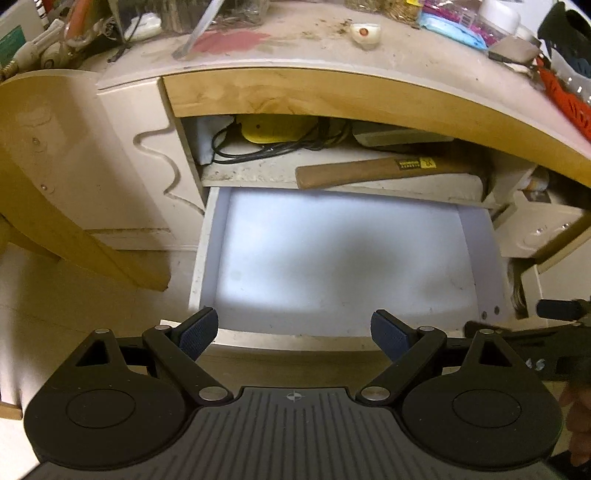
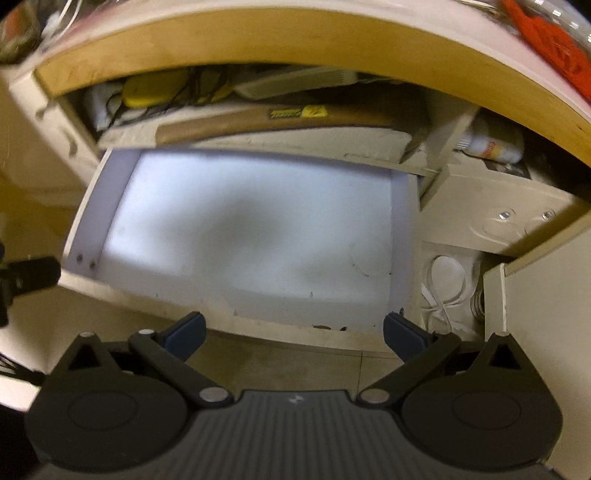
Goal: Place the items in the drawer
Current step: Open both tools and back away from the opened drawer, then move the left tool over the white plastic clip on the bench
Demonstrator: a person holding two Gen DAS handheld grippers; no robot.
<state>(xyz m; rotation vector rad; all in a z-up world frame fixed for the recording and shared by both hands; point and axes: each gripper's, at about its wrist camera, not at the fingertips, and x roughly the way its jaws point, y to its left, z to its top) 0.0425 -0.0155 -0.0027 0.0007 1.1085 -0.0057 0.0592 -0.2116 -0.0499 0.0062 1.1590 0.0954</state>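
Note:
A white drawer [image 1: 207, 258] stands pulled out below the desk, its pale floor bare; it also shows in the right wrist view [image 2: 88, 218]. My left gripper [image 1: 293, 334] is open and empty, just above the drawer's front edge. My right gripper [image 2: 293, 334] is open and empty, also over the front edge, and its view is blurred. On the desk top lie a small white item [image 1: 365, 34], a blue item [image 1: 454, 29] and a metal strip [image 1: 197, 31].
A shelf above the drawer holds a wooden-handled hammer [image 1: 380, 170], a yellow device [image 1: 271, 129] with black cables, and a flat box [image 1: 399, 136]. A wooden chair [image 1: 48, 155] stands left. An orange basket [image 1: 565, 99] sits on the desk's right. A white cord [image 2: 445, 284] lies right of the drawer.

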